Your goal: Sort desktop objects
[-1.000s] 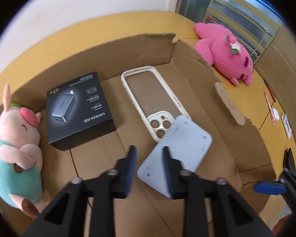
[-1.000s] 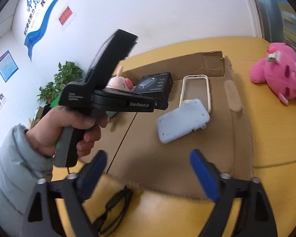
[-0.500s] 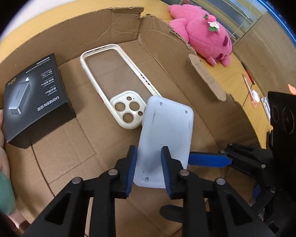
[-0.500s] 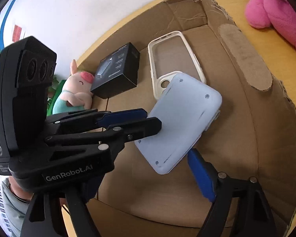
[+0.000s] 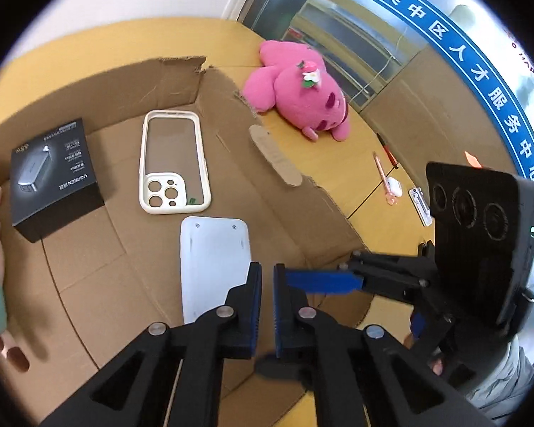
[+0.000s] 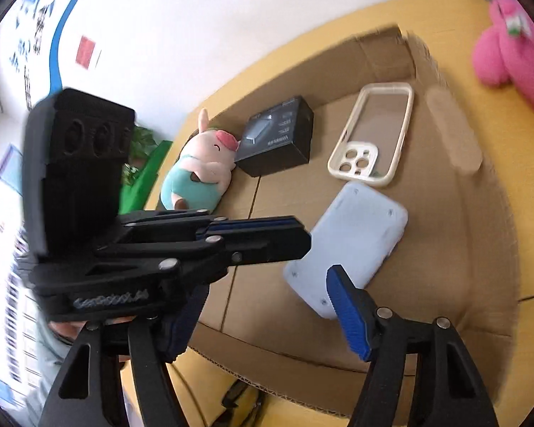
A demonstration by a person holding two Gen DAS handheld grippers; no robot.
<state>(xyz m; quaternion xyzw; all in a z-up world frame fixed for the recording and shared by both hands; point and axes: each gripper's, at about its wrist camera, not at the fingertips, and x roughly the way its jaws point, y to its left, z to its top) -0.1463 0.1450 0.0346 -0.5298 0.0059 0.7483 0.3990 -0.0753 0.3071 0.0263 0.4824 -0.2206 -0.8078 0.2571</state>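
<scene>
- While the left gripper (image 5: 267,306) hangs over the cardboard box (image 5: 274,195), its jaws are together with nothing between them.
- The pale blue case (image 5: 213,263) lies flat on the box floor, just below the cream phone case (image 5: 174,163) — the black charger box (image 5: 53,174) sits further left.
- The right gripper (image 6: 263,306) has its jaws closing; the pale blue case lies beyond them, not pressed.
- A pink plush (image 5: 299,96) lies on the yellow table (image 5: 341,167), outside the box.

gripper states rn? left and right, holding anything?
Left gripper: shut, holding nothing.
Right gripper: fingers closing, nothing gripped; pale blue case lies just ahead.
</scene>
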